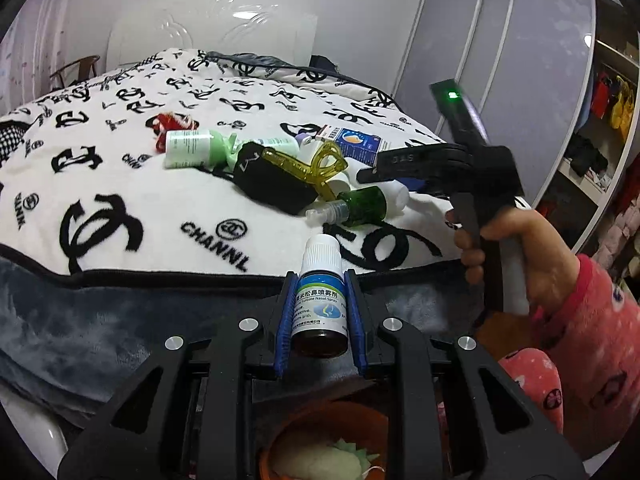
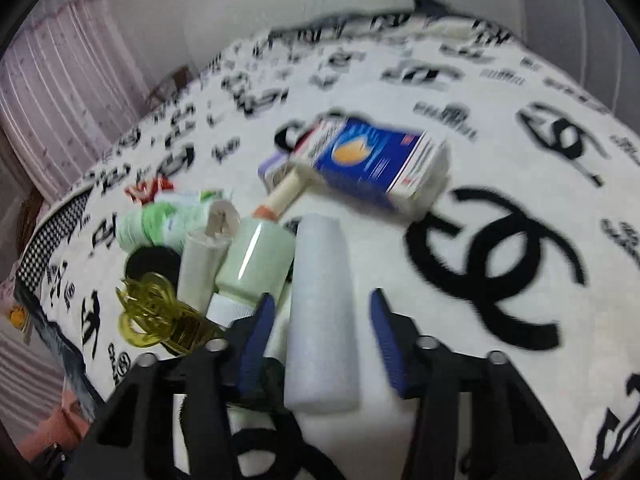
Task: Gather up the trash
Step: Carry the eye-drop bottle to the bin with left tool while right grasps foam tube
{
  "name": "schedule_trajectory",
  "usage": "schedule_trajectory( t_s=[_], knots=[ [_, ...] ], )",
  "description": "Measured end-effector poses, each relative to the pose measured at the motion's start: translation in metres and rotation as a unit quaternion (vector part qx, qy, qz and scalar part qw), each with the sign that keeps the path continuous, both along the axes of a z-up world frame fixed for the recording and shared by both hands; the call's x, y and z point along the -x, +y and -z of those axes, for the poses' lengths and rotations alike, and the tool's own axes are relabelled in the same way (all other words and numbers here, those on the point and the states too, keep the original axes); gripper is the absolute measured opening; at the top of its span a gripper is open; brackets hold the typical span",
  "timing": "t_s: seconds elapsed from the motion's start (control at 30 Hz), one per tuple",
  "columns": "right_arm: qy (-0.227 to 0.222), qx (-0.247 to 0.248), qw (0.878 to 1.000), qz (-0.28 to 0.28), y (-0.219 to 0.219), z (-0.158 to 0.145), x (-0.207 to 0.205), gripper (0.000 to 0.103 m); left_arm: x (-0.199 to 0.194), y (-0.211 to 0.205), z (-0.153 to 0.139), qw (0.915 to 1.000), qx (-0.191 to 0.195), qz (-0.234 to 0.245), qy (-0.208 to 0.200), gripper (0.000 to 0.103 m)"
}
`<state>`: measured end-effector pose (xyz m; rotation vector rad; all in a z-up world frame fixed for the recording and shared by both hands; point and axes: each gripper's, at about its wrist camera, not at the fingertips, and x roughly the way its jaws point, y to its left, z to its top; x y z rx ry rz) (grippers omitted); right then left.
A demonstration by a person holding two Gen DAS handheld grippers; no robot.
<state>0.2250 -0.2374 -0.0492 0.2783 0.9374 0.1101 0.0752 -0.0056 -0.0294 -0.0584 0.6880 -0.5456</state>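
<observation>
Left gripper (image 1: 320,312) is clamping a small brown nasal-spray bottle with a white cap and blue-green label (image 1: 320,300), blue pads tight on both sides, bottle upright and lifted clear of the bed. Directly below it, an orange round bin (image 1: 288,432) is showing pale trash inside.

Right gripper (image 2: 320,336) is sitting over the pile on the white plush blanket with black logo print (image 2: 500,184). A white frosted cylindrical plastic bottle (image 2: 320,312) is lying between its blue pads; left pad looks close against it, right pad is standing off with a visible gap, so not gripped. View is motion-blurred.

Rest of the trash is clustered on the blanket: blue-and-white cardboard medicine box (image 2: 376,160), pale green glossy bottle (image 2: 256,264), amber translucent plastic clip (image 2: 160,316), dark green glass bottle (image 1: 364,204), black fabric pouch (image 1: 268,180), mint-green pump bottle (image 1: 192,148).

A hand in a pink fleece sleeve (image 1: 516,248) is holding the right gripper's handle.
</observation>
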Motion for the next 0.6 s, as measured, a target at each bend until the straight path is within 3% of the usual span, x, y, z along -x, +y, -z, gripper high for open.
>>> schedule_trajectory(
  t_s=[0.03,0.1,0.3,0.47,0.6],
  knots=[
    [0.014,-0.003,1.0,0.0,0.0,0.004,-0.004,0.028,0.0,0.0,0.001,1.0,-0.001,-0.001,0.0,0.023],
    [0.015,-0.01,1.0,0.001,-0.002,0.006,-0.003,0.027,0.0,0.001,0.003,1.0,-0.002,-0.002,0.003,0.023],
    [-0.023,-0.028,0.999,-0.006,-0.018,-0.019,0.034,0.025,0.011,0.005,-0.003,0.9999,0.007,0.012,0.008,0.023],
    [-0.07,-0.037,0.995,-0.055,-0.019,-0.051,0.105,0.026,0.034,0.003,-0.006,0.9987,0.003,0.044,0.025,0.023],
    [-0.081,-0.048,0.989,-0.11,-0.006,-0.052,0.174,0.026,0.057,-0.002,0.013,0.9946,-0.012,0.066,0.08,0.023]
  ],
)
